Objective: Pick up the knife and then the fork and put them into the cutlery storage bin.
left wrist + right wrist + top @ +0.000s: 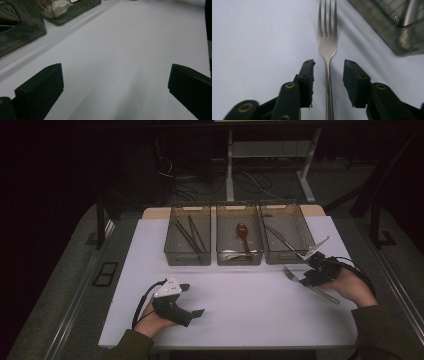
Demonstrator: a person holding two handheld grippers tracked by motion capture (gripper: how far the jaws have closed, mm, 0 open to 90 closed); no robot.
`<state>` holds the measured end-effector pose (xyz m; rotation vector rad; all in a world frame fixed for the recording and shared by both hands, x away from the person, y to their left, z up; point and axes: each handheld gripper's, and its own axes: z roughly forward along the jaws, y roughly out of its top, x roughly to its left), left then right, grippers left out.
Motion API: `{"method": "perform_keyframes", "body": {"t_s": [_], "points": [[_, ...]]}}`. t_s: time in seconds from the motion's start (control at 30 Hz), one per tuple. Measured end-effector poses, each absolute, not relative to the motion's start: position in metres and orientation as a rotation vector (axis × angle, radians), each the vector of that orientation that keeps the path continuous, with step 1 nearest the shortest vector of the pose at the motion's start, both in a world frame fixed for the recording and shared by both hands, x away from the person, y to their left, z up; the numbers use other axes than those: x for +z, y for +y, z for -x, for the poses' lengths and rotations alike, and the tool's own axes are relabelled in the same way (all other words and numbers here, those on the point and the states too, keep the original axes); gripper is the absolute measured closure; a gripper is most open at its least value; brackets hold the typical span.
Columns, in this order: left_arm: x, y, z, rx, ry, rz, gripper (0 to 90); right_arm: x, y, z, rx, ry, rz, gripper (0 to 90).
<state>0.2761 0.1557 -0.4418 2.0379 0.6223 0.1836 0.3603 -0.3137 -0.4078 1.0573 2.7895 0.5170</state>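
The left gripper (pixel 192 301) lay nearest, close to the front edge of the table (pixel 240 315) toward its left corner, held low in the left hand (pixel 150 320), jaws spread wide over bare surface with nothing between them. One fork (pixel 327 47) lay on the table near the right edge, just in front of the right bin (pixel 286 239), tines pointing away from the person. The right gripper (pixel 329 72), held by the right hand (pixel 354 287) with wrist low, straddled the fork's handle; its jaws stood partly open, a gap showing on each side of the handle, not yet gripping it.

Three clear bins stood side by side along the back edge. The left bin (pixel 187 242) held two dark sticks (pixel 191 235). The middle bin (pixel 239 242) held a red spoon (pixel 243 234) and something pale, too dim to name. The right bin held one metal utensil (pixel 280 238).
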Motion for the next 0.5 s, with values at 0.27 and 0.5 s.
{"method": "perform_keyframes", "body": {"t_s": [0.27,0.5], "points": [[-0.442,0.155,-0.276,0.178,0.621,-2.049,0.0,-0.418,-0.308,-0.361,0.328,2.848,-1.032,72.8],[-0.443,0.154,-0.276,0.178,0.621,-2.050,0.0,-0.421,-0.306,-0.363,0.265,2.884,-1.003,79.1]]}}
